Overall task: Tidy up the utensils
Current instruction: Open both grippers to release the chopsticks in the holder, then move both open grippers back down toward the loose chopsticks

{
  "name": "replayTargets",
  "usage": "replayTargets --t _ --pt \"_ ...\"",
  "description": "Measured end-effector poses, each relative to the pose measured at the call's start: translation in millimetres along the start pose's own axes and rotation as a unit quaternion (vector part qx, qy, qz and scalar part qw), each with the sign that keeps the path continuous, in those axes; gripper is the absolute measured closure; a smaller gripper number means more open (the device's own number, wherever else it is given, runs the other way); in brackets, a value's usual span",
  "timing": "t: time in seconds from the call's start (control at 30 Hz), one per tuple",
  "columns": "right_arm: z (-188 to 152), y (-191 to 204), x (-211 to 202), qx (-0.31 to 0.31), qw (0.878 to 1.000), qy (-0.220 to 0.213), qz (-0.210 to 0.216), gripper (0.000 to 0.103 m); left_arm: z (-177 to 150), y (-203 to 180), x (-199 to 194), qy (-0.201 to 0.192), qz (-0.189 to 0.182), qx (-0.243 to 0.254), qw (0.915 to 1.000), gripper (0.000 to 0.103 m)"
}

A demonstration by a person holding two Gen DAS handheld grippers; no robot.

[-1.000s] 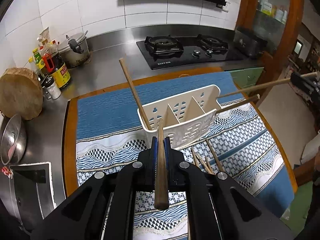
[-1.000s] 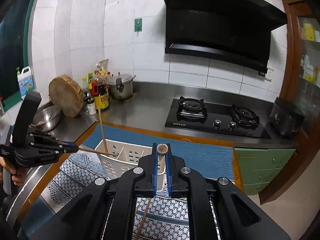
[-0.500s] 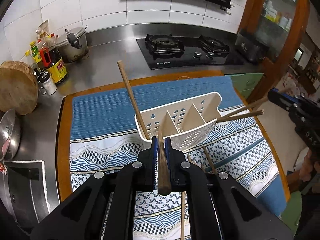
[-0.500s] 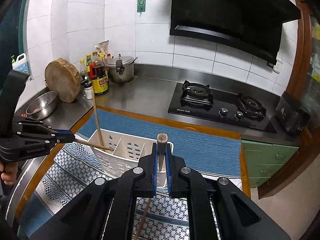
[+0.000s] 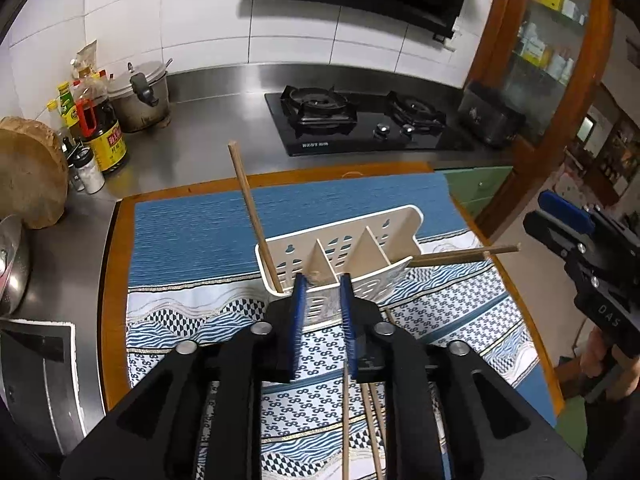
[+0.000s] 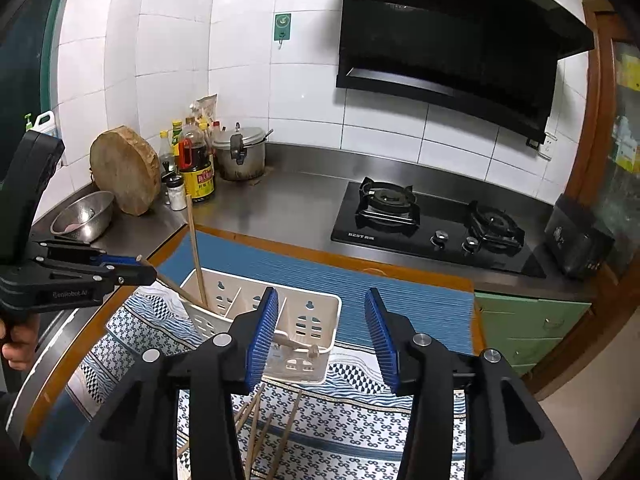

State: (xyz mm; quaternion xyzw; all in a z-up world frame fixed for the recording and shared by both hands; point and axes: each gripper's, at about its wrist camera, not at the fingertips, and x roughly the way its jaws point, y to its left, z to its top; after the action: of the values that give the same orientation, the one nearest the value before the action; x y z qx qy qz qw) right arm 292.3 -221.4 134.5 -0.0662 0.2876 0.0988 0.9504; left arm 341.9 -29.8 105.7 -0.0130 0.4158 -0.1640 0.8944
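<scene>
A white slotted utensil caddy [image 5: 360,248] with three compartments stands on the patterned cloth; it also shows in the right wrist view [image 6: 308,312]. One wooden chopstick [image 5: 250,208] stands tilted in its left compartment. Another chopstick [image 5: 460,254] sticks out over its right end. A chopstick end [image 5: 318,278] shows between my left gripper's pads. My left gripper [image 5: 322,300] is open just above the caddy's near wall. My right gripper [image 6: 322,336] is open wide above the caddy's right compartment, where a chopstick [image 6: 296,346] lies. Several loose chopsticks [image 6: 260,428] lie on the cloth.
A blue and white cloth [image 5: 192,240] covers a wooden board. A gas hob [image 5: 360,124], a pressure cooker [image 5: 140,96], sauce bottles [image 5: 98,128], a wooden chopping block [image 5: 28,168] and a steel bowl [image 6: 82,216] sit on the steel counter.
Both grippers have opened and let go of their chopsticks, which now rest in the caddy. The right gripper has drawn back from the caddy's right end.
</scene>
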Motion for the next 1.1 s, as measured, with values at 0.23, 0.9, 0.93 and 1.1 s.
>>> replayTargets --t 0.23,0.9,0.93,1.1 --pt "-30.7 5.6 -32.9 -0.007 1.0 -0.009 -0.006 0.043 -21.4 -0.8 -30.3 -0.033 0.004 -0.001 0.9994 0.073" --pt "-206.4 40.7 -48.6 0.03 0.997 0.069 0.03 0.036 -191.9 -8.5 -42.1 -0.061 0.045 0.005 0.9971 0.051" --pt "-213.9 43.2 -48.4 0.031 0.996 0.072 0.032 0.036 -199.6 -6.8 -39.5 -0.056 0.044 0.001 0.9975 0.051" --pt "-235.7 56.7 -43.1 0.027 0.995 0.088 0.047 0.045 -230.4 -1.4 -27.9 -0.037 0.045 -0.014 0.9982 0.051"
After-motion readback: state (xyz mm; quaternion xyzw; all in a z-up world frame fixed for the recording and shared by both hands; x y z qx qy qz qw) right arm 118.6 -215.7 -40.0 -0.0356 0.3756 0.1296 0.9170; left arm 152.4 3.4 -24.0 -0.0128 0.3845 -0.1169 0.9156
